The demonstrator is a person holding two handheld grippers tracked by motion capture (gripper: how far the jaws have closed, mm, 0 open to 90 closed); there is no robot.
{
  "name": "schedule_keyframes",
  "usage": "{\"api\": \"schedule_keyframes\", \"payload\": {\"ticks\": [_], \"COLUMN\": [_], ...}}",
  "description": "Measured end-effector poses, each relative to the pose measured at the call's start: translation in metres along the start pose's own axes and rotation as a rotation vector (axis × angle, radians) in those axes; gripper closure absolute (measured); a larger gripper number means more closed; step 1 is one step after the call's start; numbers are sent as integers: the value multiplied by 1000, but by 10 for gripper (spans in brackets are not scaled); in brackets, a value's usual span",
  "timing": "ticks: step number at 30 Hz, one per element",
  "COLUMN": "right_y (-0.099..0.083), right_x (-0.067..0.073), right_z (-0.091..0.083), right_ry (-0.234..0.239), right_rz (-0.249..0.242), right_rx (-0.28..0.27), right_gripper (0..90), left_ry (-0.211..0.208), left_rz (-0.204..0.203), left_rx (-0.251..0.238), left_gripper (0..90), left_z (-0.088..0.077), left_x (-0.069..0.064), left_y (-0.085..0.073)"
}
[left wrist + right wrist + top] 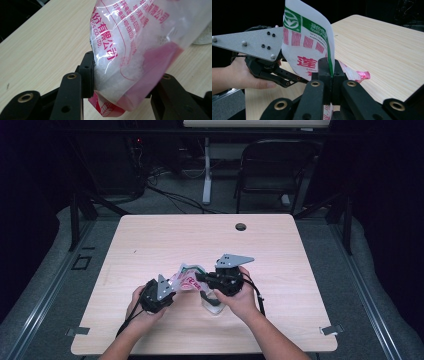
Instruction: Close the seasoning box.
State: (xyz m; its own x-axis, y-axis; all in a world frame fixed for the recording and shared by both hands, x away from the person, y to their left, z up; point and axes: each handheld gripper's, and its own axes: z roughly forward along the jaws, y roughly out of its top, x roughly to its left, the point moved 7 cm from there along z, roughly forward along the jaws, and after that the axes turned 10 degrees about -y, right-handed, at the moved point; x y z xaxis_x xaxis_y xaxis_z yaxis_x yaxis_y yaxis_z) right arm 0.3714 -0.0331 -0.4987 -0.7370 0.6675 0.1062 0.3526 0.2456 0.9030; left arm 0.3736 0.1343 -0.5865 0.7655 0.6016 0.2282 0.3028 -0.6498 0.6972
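High view: I see both hands low on the wooden table (150,235), with a printed plastic bag (186,279) stretched between my two grippers, lifted off the tabletop near its front middle
Left gripper (159,295): I have its jaws part-way closed around the fat lower end of the bag, pads pressing its sides, white grains bulging between them in the left gripper view
Right gripper (206,279): I have it clamped tight on the thin, flat edge of the bag, jaws meeting on the film in the right gripper view
Bag (307,45): white and clear with red lettering and a green stripe; it stands upright above my right jaws
Behind the table: a dark folding chair (272,167) on the floor
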Motion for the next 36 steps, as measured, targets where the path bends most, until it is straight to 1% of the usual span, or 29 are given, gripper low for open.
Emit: {"api": "schedule_keyframes", "payload": {"ticks": [4,10,12,13,14,15,17,18,20,24,25,28,32,36], "right_y": [0,0,0,0,0,0,0,1,1,0,0,-1,-2,-4], "right_x": [-4,-7,-8,-8,-9,-9,-10,-10,-13,-15,-15,-15,-16,-15], "right_z": [-2,-3,-4,-4,-5,-5,-5,-5,-6,-7,-7,-8,-9,-11], "right_ry": [-8,-15,-17,-17,-17,-19,-23,-20,-22,-26,-27,-30,-34,-38], "right_rz": [-2,8,5,6,6,9,10,15,20,22,23,19,27,20], "right_rx": [0,-5,-7,-8,-8,-11,-10,-13,-18,-18,-19,-16,-20,-14], "right_gripper": [900,900,900,900,900,900,900,900,900,900,900,900,900,899], "left_ry": [12,39,49,53,58,65,65,72,84,99,107,110,121,139], "left_rz": [18,61,75,74,83,81,88,92,103,113,122,126,147,175], "left_rx": [0,8,9,9,12,7,13,5,7,5,3,2,4,10], "left_gripper": [593,601,601,601,601,601,601,601,602,602,603,603,603,604], "left_z": [2,4,4,4,4,5,5,6,6,6,6,7,7,6], "left_x": [1,2,4,4,4,5,5,6,7,8,9,9,9,9], "left_y": [3,8,9,10,11,12,13,15,16,18,19,20,20,20]}}
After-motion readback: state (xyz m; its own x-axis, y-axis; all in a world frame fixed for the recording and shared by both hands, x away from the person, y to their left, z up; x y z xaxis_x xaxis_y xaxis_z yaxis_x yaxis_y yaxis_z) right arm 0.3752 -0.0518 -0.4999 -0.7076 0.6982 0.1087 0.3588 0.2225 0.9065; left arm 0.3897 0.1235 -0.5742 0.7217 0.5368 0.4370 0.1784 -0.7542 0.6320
